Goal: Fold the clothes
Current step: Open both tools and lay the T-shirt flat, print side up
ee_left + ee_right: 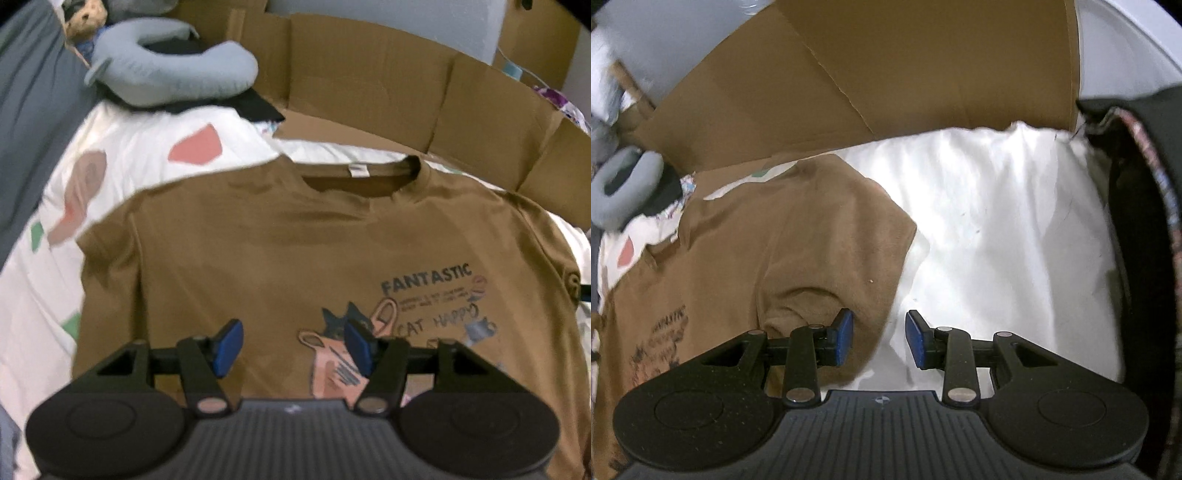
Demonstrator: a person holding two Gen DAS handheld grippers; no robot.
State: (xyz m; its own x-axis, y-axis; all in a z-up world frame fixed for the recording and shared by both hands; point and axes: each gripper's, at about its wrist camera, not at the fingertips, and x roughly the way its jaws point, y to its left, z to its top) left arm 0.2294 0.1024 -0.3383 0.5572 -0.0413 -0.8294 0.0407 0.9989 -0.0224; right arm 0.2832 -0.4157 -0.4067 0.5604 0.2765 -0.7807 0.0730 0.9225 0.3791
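Note:
A brown T-shirt (280,251) lies spread face up on a white bed cover, collar toward the far side, with a cartoon print and the word FANTASTIC on its right half. My left gripper (293,345) hovers open above the shirt's lower middle, nothing between its blue pads. In the right wrist view the same T-shirt (746,258) fills the left half, and its sleeve (849,254) lies rumpled toward the white cover. My right gripper (879,341) stands open over the sleeve's edge, its left pad above the cloth and its right pad above the white cover.
Flattened cardboard (388,85) stands along the far side of the bed. A grey neck pillow (173,74) and a plush toy (86,18) lie at the far left. The white bed cover (997,229) stretches right of the shirt. A dark garment (1141,206) hangs at the right edge.

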